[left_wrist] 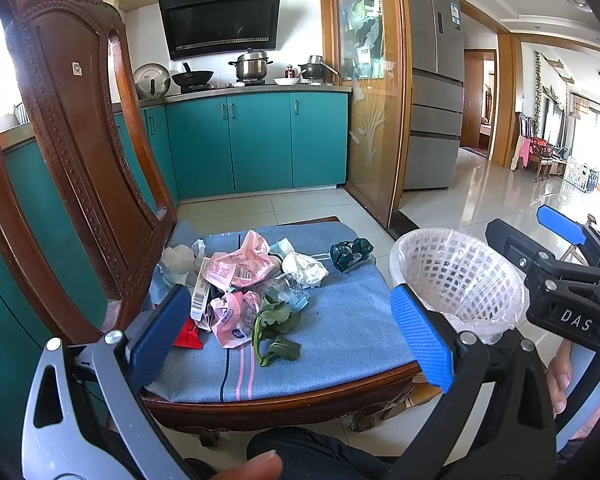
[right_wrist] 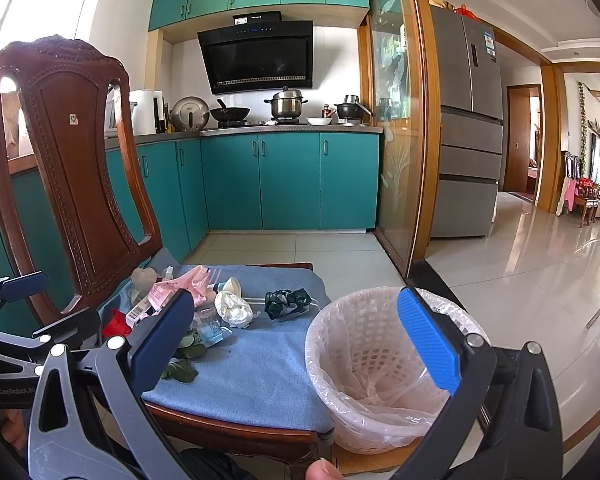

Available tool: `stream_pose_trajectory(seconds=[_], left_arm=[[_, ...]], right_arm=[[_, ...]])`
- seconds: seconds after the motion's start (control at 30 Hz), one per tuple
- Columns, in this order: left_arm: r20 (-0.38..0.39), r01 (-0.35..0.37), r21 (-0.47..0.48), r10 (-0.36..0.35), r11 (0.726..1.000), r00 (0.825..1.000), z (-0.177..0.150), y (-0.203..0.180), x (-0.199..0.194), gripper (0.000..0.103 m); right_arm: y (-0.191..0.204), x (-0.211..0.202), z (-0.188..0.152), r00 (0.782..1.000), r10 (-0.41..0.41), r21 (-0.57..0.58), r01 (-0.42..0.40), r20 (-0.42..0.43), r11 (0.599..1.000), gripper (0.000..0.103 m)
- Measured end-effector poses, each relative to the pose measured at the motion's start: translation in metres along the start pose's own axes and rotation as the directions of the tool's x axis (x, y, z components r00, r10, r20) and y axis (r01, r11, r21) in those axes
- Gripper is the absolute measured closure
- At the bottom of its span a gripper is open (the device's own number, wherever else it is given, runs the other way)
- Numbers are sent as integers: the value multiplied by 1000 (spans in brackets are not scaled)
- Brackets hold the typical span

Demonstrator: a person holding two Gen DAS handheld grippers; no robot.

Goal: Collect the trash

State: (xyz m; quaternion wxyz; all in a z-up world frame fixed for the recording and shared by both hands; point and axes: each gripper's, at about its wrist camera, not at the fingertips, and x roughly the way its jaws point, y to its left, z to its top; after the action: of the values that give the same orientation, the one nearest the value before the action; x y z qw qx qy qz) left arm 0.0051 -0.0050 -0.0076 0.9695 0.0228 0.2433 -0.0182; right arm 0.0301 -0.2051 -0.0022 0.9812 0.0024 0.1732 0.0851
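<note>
A heap of trash lies on the blue cushion (left_wrist: 340, 320) of a wooden chair: pink wrappers (left_wrist: 240, 266), a crumpled white tissue (left_wrist: 305, 270), a dark green wrapper (left_wrist: 350, 254), a green leaf (left_wrist: 274, 330) and a red scrap (left_wrist: 189, 338). A white mesh bin (left_wrist: 458, 276) lined with clear plastic stands on the floor right of the chair. My left gripper (left_wrist: 290, 338) hangs open just in front of the heap, nothing between its fingers. My right gripper (right_wrist: 296, 344) is open too, above the cushion's right edge and the bin (right_wrist: 380, 364). The tissue (right_wrist: 234, 308) and green wrapper (right_wrist: 287, 303) show in the right wrist view.
The carved chair back (left_wrist: 80, 140) rises at the left. Teal kitchen cabinets (left_wrist: 256, 144) and a stove with pots stand behind. A glass sliding door (left_wrist: 370, 100) and a grey fridge (left_wrist: 436, 92) are to the right, with glossy tiled floor (left_wrist: 500, 192) beyond. A thumb (left_wrist: 256, 466) and knee show at the bottom.
</note>
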Motion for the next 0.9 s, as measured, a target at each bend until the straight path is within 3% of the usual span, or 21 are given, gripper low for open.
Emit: stream_pose_trajectory(seconds=[0.9], left_arm=[[-3,-1,2,1,1000,1000,0,0,1,3]], right_arm=[[-1,1,-1,1000,1,5,-1,-2,1000,3]])
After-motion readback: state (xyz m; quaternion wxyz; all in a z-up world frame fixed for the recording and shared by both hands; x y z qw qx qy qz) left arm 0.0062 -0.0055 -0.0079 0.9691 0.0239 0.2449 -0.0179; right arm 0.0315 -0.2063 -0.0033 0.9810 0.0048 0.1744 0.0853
